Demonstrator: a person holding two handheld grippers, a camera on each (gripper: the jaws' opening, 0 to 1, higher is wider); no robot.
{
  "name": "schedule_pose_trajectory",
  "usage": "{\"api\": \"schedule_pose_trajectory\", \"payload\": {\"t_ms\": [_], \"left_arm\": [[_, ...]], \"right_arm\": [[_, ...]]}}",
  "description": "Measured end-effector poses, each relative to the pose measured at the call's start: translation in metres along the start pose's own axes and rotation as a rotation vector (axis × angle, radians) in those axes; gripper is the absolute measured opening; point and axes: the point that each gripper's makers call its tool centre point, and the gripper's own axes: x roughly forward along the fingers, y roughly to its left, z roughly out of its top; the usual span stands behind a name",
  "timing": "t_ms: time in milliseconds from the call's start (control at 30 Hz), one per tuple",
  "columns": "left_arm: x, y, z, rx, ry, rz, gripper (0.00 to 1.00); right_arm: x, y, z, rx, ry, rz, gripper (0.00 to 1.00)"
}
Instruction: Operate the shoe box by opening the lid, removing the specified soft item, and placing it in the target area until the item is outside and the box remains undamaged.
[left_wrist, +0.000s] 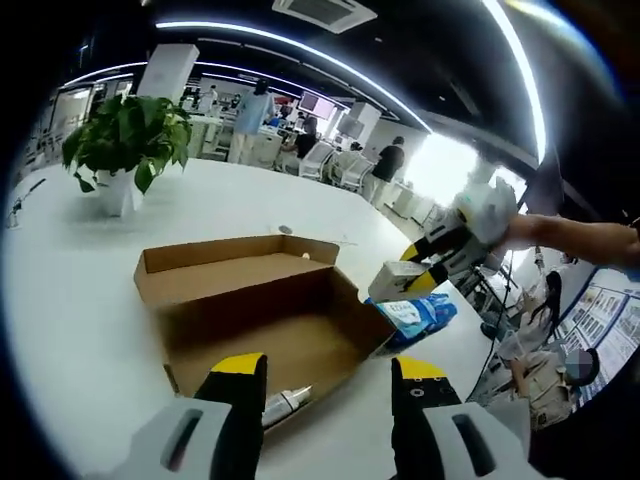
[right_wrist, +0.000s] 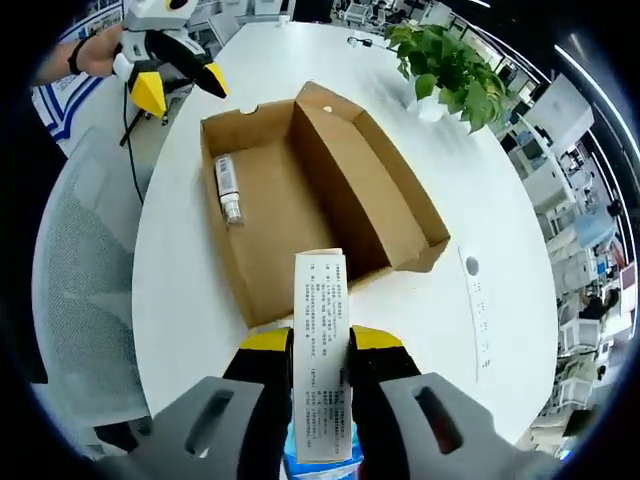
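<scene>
Cardboard shoe box (right_wrist: 310, 200) lies open; right gripper (right_wrist: 320, 352) clamps a packet (right_wrist: 320, 350) beside it; left gripper (left_wrist: 328, 368) gapes apart.

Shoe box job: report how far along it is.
Done: the shoe box lies open on the white table, its lid folded back. In hand: the right gripper is shut on a blue-and-white packet, held outside the box over its near edge. Left: setting the packet down on the table. A small tube lies in the box. The left gripper is open and holds nothing.
</scene>
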Motion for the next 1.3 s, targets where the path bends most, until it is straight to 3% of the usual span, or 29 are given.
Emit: {"api": "schedule_pose_trajectory", "payload": {"t_ms": [567,1300], "left_arm": [[0.030,-0.029,0.004,0.039,0.038,-0.041,0.51],[0.060,-0.065,-0.006,0.072,0.087,-0.065,0.51]], "right_arm": [[-0.018,0.006,-0.084,0.113,0.045,-0.025,0.19],[-0.049,0.020,-0.170,0.233,0.070,-0.064,0.19]]}}
